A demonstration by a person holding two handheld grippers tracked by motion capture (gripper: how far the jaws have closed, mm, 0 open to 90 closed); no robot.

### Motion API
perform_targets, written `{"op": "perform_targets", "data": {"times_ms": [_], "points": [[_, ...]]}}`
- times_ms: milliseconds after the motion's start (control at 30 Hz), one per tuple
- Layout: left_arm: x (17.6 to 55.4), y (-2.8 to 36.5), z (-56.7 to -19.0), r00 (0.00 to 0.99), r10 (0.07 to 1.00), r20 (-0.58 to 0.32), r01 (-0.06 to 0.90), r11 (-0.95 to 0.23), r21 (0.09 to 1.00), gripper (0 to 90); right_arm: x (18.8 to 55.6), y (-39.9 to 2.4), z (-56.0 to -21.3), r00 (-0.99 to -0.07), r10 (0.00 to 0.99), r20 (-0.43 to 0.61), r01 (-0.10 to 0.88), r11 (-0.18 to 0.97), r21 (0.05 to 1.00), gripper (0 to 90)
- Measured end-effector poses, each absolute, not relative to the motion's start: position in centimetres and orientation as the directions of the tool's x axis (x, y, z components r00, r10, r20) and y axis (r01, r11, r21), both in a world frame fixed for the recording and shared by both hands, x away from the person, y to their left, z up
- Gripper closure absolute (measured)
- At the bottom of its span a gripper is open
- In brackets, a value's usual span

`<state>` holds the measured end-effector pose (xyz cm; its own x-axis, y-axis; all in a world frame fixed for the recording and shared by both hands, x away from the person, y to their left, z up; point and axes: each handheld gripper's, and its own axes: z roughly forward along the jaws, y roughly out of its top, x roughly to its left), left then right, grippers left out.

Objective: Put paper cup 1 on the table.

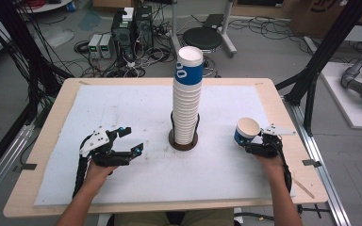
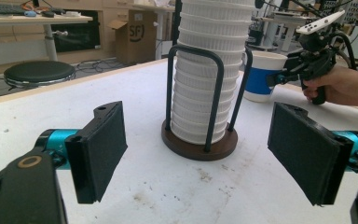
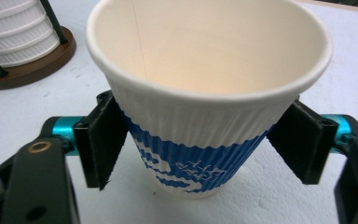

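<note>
A: Checking the right gripper (image 1: 257, 141) first. What's between the pads?

B: Cup (image 3: 205, 93), blue and white, upright on the mat (image 1: 136, 108). Jaws flank it at 9 and 3 o'clock in the right gripper view. Left pad sits right at the wall; right pad looks just off it. Jaws are spread, I see no squeeze.

A: So not clamped?

B: Can't call it clamped. Cup base rests on the mat.

A: Where is it on the table (image 1: 52, 122)?

B: High view: at 3 o'clock from the stack (image 1: 187, 94), well apart from it, near the mat's right edge.

A: Stack status?

B: Tall column of nested cups in a holder (image 2: 200, 144) with a round brown base and dark wire loops, mid table. Top cup has a blue band.

A: Left gripper (image 1: 129, 141)?

B: At 9 o'clock from the stack, low over the mat. Jaws wide apart, nothing between them. In the left gripper view the holder stands past the two pads, with the cup and the right gripper beyond it at 2 o'clock.
</note>
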<state>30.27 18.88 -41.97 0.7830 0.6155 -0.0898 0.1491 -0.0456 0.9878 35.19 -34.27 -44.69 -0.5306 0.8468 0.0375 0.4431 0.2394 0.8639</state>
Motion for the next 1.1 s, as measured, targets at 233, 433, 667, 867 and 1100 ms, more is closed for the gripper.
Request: {"op": "perform_targets", "data": {"times_ms": [233,433,667,867,1100], "points": [[30.3,18.8,-41.9,0.775,0.623,-0.108,0.168,-0.038,0.985,17.5,34.7,-34.9,-44.6,-0.531,0.845,0.062,0.476,0.237,0.847,19.1],[30.4,18.8,-41.9,0.770,0.628,-0.113,0.172,-0.033,0.985,16.4,33.7,-35.4,-44.4,-0.547,0.835,0.058,0.481,0.257,0.838,19.1],[30.5,19.2,-41.7,0.760,0.640,-0.114,0.165,-0.020,0.986,16.3,31.1,-36.5,-42.7,-0.568,0.820,0.076,0.452,0.233,0.861,19.1],[30.4,19.6,-41.3,0.760,0.639,-0.118,0.153,0.000,0.988,16.3,29.1,-36.0,-40.7,-0.598,0.800,0.059,0.370,0.209,0.905,19.1],[30.4,20.6,-41.1,0.751,0.646,-0.136,0.154,0.029,0.988,16.3,28.3,-34.0,-39.0,-0.642,0.766,0.035,0.303,0.212,0.929,19.1]]}}
